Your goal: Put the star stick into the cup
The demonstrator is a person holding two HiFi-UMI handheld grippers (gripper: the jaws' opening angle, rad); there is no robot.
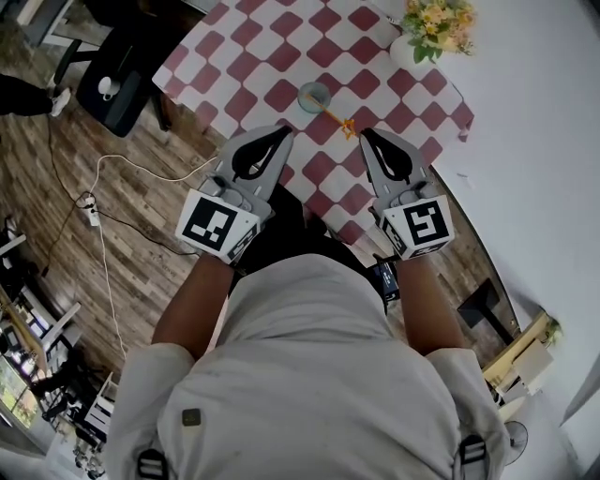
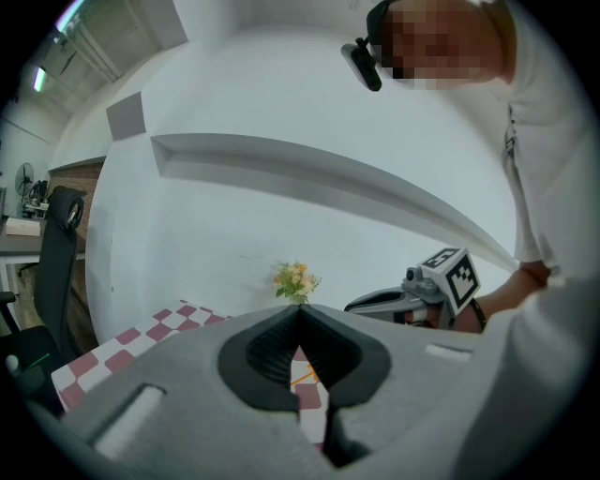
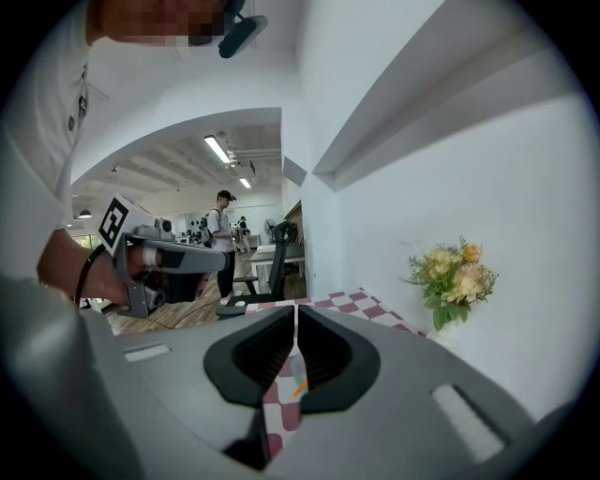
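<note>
The star stick (image 1: 338,119) is a thin orange rod with a small star at its near end. It lies flat on the checked tablecloth, its far end beside the small pale-blue cup (image 1: 314,95). My left gripper (image 1: 285,132) hovers shut and empty, left of the stick and just short of the cup. My right gripper (image 1: 367,134) is also shut and empty, its tip just right of the star. A sliver of the orange stick (image 2: 305,378) shows through the left jaws' opening. The stick (image 3: 298,386) is likewise glimpsed below the right jaws.
The red-and-white checked table (image 1: 272,56) stands against a white wall. A vase of yellow flowers (image 1: 431,28) sits at its far right corner. A black office chair (image 1: 117,84) is left of the table, and a white cable (image 1: 103,187) lies on the wooden floor.
</note>
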